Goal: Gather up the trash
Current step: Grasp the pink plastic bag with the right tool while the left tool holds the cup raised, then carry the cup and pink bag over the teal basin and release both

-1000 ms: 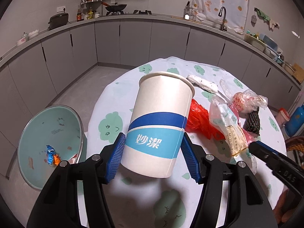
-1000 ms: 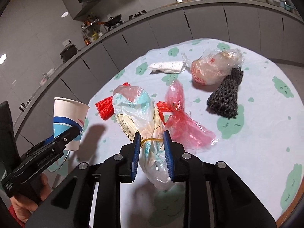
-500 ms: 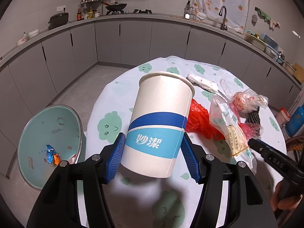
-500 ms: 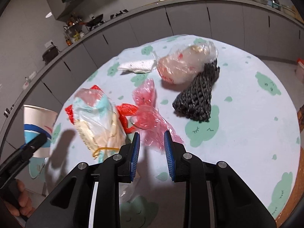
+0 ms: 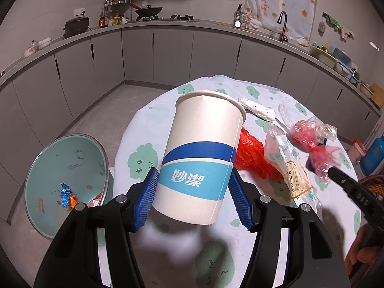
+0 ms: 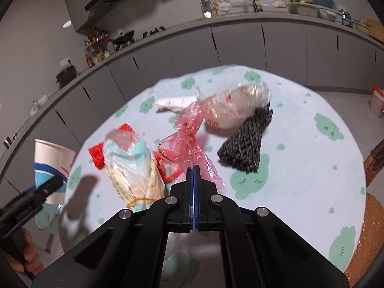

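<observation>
— So what carries it all?
— Mostly the round table [image 6: 300, 192] under a cloud-print cloth; the trash lies along its far and left parts. Beyond its left edge a mint trash bin [image 5: 72, 158] sits on the floor, tilted open, with a blue and orange wrapper [image 5: 68, 195] inside.
— And the left gripper [image 5: 193, 199]?
— Its blue pads press both sides of a paper cup [image 5: 204, 156], held upright and slightly tilted above the table's left edge, beside the bin.
— The right gripper [image 6: 195, 180]?
— Jaws pressed together, pinching a pink plastic bag [image 6: 189, 139] that is lifted off the cloth near the middle.
— What remains on the cloth?
— A clear snack bag [image 6: 130, 163] with a yellow band lies by the left edge, over a red plastic bag [image 6: 97, 156]. A black foam net [image 6: 247, 144] sits right of centre, touching a clear bag of pinkish scraps [image 6: 235, 110]. A white wrapper [image 6: 172, 102] lies by the far edge
</observation>
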A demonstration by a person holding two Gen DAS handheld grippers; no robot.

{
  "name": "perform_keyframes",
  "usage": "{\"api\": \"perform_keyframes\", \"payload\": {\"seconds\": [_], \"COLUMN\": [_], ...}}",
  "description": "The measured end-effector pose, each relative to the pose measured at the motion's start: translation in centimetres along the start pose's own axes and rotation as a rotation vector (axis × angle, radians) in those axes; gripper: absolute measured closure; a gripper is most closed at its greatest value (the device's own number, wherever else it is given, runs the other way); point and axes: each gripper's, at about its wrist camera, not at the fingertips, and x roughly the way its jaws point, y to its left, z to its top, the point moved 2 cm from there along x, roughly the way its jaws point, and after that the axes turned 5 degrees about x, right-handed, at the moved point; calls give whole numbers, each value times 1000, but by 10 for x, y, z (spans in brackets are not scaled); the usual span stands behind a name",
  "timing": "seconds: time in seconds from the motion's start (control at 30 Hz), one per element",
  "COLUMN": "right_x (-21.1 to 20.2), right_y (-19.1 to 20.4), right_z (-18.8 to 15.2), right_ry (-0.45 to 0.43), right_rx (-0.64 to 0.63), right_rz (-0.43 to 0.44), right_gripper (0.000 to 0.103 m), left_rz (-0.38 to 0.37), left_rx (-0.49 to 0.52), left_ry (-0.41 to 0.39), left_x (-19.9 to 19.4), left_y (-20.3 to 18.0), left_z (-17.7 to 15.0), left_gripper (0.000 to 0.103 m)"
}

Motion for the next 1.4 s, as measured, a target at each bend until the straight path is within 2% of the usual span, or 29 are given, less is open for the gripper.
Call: {"api": "perform_keyframes", "payload": {"seconds": [0.27, 0.53, 1.03, 1.4], "right_x": [-28, -37, -10, 20], "right_y": [29, 86, 202, 262], "right_z": [15, 19, -15, -44], "right_ry": [-82, -105, -17, 60], "right_rx": [-37, -121, -284, -361], "right_rz": [45, 144, 313, 372], "right_gripper": [101, 101, 101, 101], "left_rz": [16, 65, 237, 299], "left_rx": [-23, -70, -188, -258], "left_ry": [-27, -47, -36, 7], "left_x": [-10, -24, -46, -40], "left_y": [15, 47, 142, 189], "left_z": [4, 6, -13, -29], "left_gripper": [44, 44, 44, 44]}}
